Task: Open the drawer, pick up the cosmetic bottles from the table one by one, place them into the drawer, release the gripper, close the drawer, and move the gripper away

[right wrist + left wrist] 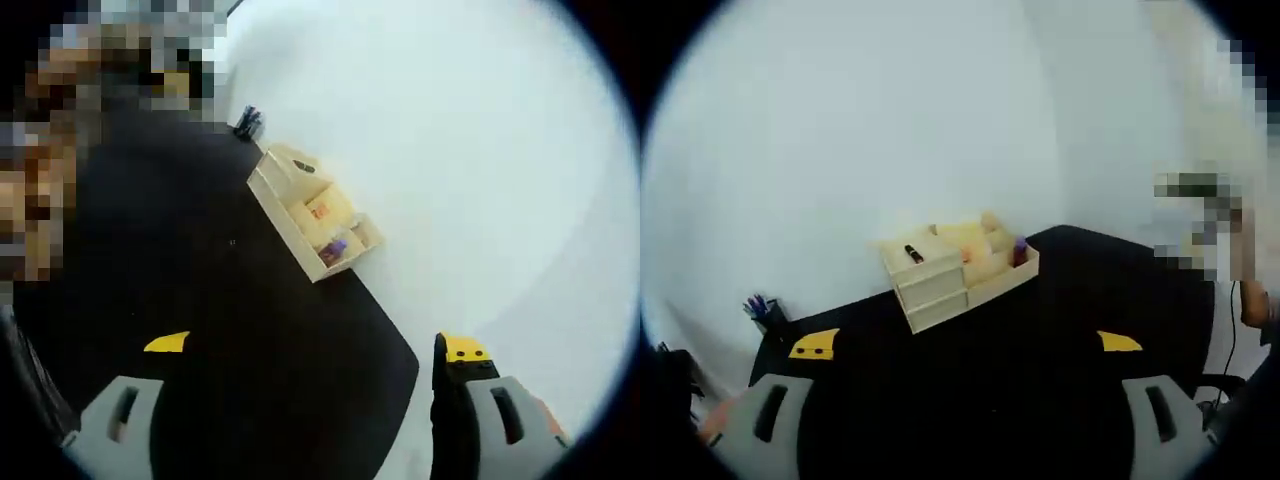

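A pale wooden organizer (pixel 940 278) stands at the far side of the black table (pixel 1040 330), against a white wall. Its two front drawers (pixel 933 293) look shut. A small dark bottle (pixel 913 254) lies on its top. A purple bottle (pixel 1020 248) and something orange (pixel 972 256) stand in its open compartments. My left gripper (pixel 967 345) is open and empty, well short of the organizer. In the right gripper view the organizer (pixel 310 215) is far ahead, with the purple bottle (pixel 333 248) inside. My right gripper (pixel 315 347) is open and empty above the table (pixel 200 280).
A dark pen holder (pixel 760 310) with blue pens stands at the table's left back corner, also as the pen holder (pixel 248 122) beyond the organizer. A thin cable (pixel 1230 330) hangs by the table's right edge. The table's corner (pixel 405 365) ends near my right jaw.
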